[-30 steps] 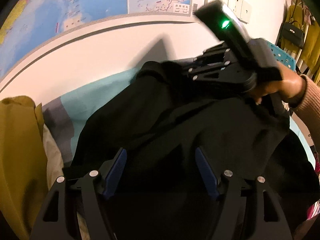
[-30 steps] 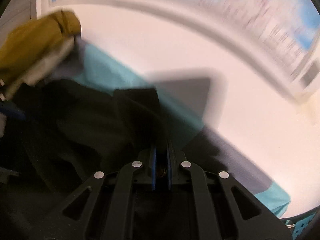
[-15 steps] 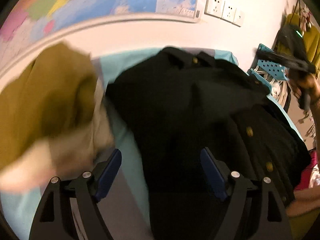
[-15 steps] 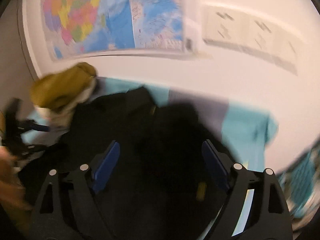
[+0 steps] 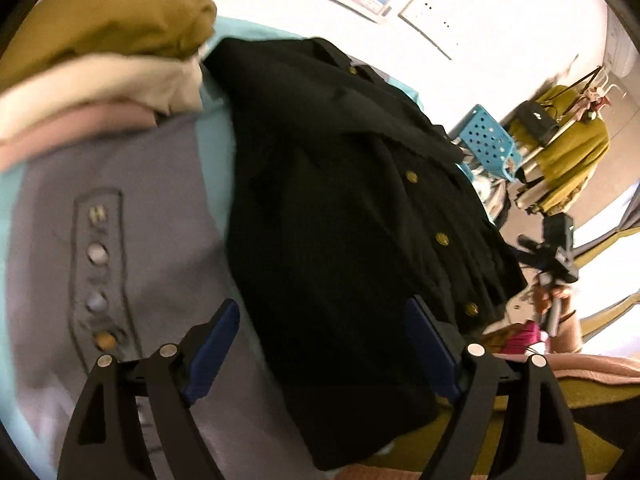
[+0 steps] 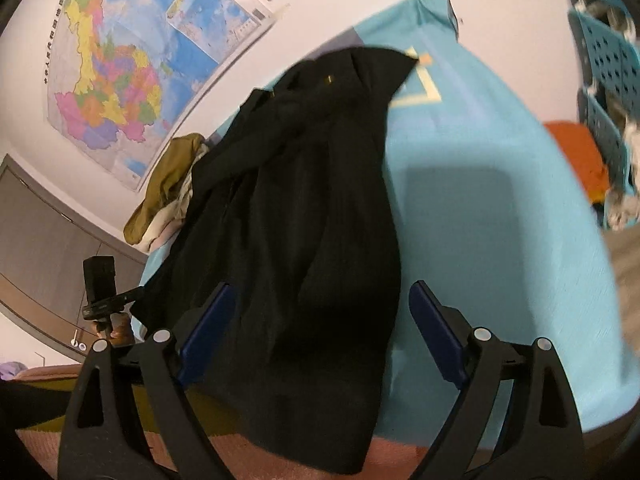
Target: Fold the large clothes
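Observation:
A black coat with gold buttons (image 5: 344,208) lies folded lengthwise on the blue and grey covered table (image 5: 132,216). Its near end hangs over the front edge. My left gripper (image 5: 322,344) is open and empty, held above the coat's near end. In the right wrist view the same coat (image 6: 304,216) runs from the far end of the table (image 6: 500,200) to the front edge. My right gripper (image 6: 318,330) is open and empty above the near end. The right gripper also shows small in the left wrist view (image 5: 554,256), off the table's right side.
A pile of folded clothes, mustard on top (image 5: 108,28), sits at the far left of the table; it shows in the right wrist view too (image 6: 168,184). Blue perforated baskets (image 5: 486,144) and a rack with a mustard garment (image 5: 568,160) stand right. A map (image 6: 132,68) hangs on the wall.
The right gripper let go of the coat's far part and opened. Both grippers drew back toward the front edge, and the coat now lies flat on the table.

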Demonstrator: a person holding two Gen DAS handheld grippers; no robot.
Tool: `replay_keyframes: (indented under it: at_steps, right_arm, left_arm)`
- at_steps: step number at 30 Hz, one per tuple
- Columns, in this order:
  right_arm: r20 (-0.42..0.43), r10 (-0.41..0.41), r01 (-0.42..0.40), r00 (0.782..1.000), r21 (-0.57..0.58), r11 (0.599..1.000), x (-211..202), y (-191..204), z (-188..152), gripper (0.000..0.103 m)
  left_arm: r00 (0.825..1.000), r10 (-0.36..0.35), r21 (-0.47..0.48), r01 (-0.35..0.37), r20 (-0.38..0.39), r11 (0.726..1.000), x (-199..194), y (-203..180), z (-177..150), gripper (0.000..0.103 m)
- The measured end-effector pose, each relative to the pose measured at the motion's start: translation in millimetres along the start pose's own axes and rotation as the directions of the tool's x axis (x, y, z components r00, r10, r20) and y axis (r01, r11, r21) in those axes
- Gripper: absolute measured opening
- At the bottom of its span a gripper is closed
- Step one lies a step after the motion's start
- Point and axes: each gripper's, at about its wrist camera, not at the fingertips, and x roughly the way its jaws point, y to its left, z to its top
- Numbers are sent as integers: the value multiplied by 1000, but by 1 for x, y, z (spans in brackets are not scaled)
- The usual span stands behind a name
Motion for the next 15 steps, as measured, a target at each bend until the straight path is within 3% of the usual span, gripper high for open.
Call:
replay_keyframes:
  at_steps: [3, 11, 15]
  right_arm:
    - [-3, 26, -26, 1000, 8, 1000, -2, -3, -9, 88]
    - [-1, 121, -121, 993, -16, 993, 3, 7, -23, 87]
    - [-3, 211, -211, 977, -4, 977, 1, 7, -25, 75]
  left_arm:
    - [998, -42, -23, 41, -56, 999, 16, -2, -9, 83]
    - [986, -158, -52, 155, -49, 986, 28, -15, -5, 89]
    - [983, -181, -23, 181, -32, 983, 29, -29, 0, 85]
